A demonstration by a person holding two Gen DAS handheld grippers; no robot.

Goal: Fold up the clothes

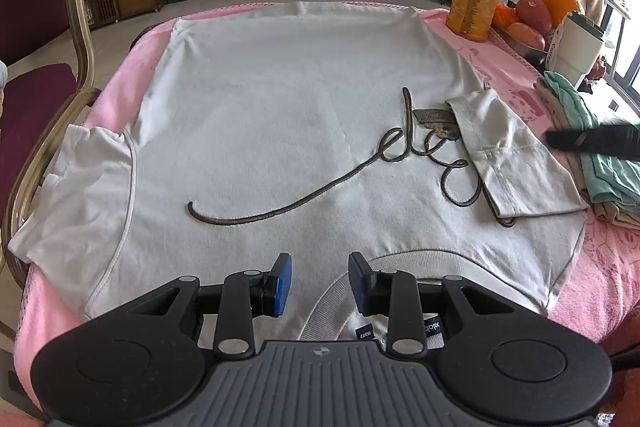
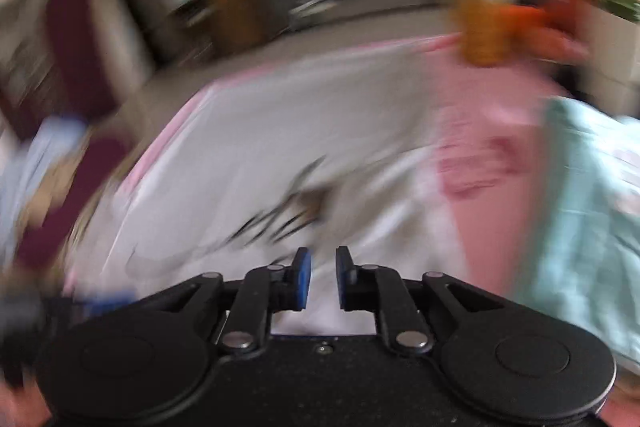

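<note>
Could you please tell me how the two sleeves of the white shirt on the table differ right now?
The right sleeve is folded inward and lies on the shirt, covering part of the script lettering. The left sleeve is still spread outward, off the body, toward the table edge. Both are short, white and lie flat.

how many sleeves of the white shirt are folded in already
1. The right-side sleeve lies folded over the white shirt chest; the left-side sleeve is spread outward, unfolded.

Left wrist view sharp, bright daylight from window (image 1: 628, 39) at right, soft shadows, fisheye-bent edges. Right wrist view heavily motion-blurred; only its hand-held gripper (image 2: 319, 277) stays crisp.
</note>
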